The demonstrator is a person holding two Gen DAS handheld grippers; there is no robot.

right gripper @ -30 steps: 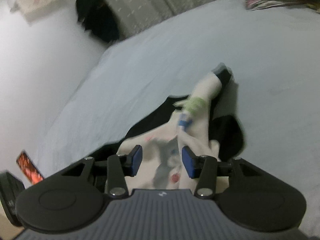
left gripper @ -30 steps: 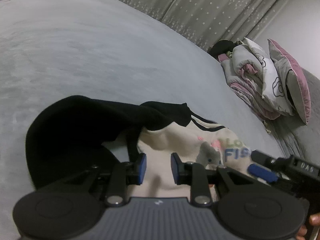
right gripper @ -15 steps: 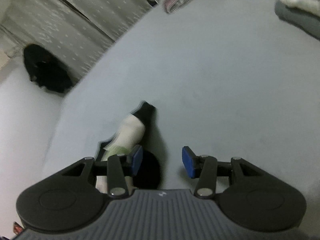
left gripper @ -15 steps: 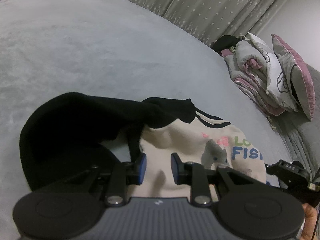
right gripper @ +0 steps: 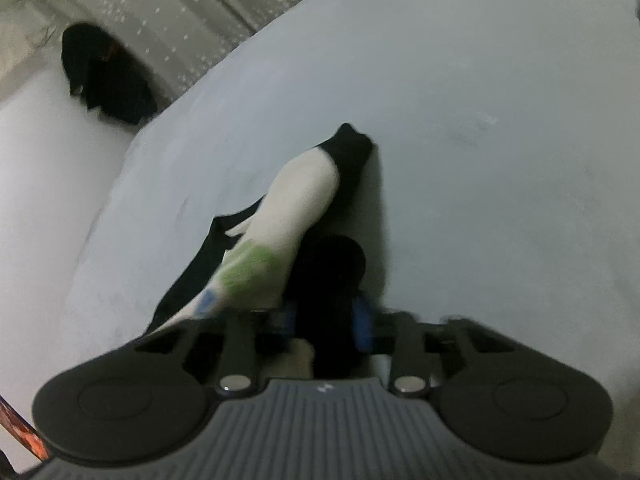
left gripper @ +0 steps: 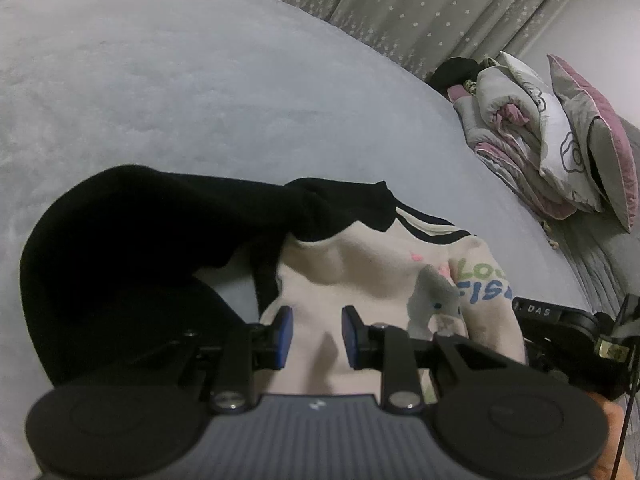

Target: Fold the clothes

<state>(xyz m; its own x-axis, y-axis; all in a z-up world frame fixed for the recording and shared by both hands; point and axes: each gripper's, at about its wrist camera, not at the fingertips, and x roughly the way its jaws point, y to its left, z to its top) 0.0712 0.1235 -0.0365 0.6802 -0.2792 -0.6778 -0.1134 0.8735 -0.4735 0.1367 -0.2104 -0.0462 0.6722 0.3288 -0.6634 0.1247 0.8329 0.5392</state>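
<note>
Right claw (right gripper: 325,322) has just closed on the sweatshirt (right gripper: 298,196)'s black fabric

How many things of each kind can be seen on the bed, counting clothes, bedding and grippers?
Cream and black sweatshirt: 1
Folded quilt: 1
Pillows: 2, as far as the left wrist view shows
Grippers: 2, the left gripper and the right gripper
Total: 6
</note>
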